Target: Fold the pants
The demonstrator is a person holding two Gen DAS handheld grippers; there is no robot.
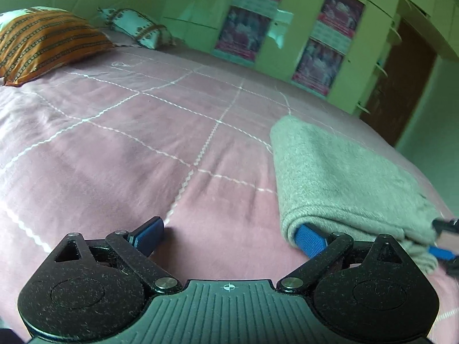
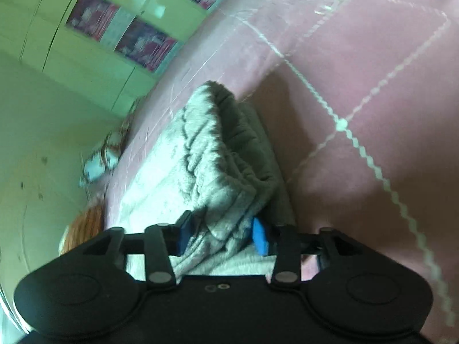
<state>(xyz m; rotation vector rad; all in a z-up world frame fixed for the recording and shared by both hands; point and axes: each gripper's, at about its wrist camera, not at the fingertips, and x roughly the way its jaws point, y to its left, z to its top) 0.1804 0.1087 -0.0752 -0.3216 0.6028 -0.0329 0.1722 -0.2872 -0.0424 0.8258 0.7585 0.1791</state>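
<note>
Grey knit pants (image 1: pixel 341 177) lie folded on the pink bed cover at the right of the left wrist view. My left gripper (image 1: pixel 229 235) is open and empty; its right fingertip (image 1: pixel 311 239) touches the near left edge of the fold. In the right wrist view the pants (image 2: pixel 212 154) are bunched and lifted, and my right gripper (image 2: pixel 223 236) is shut on a thick bunch of their fabric. The right gripper also shows at the right edge of the left wrist view (image 1: pixel 446 240), at the pants' near corner.
The pink bed cover (image 1: pixel 129 143) with white stitched lines spreads to the left. An orange striped pillow (image 1: pixel 43 43) and a white patterned pillow (image 1: pixel 137 27) lie at the far left. Green cupboards with posters (image 1: pixel 330 40) stand behind the bed.
</note>
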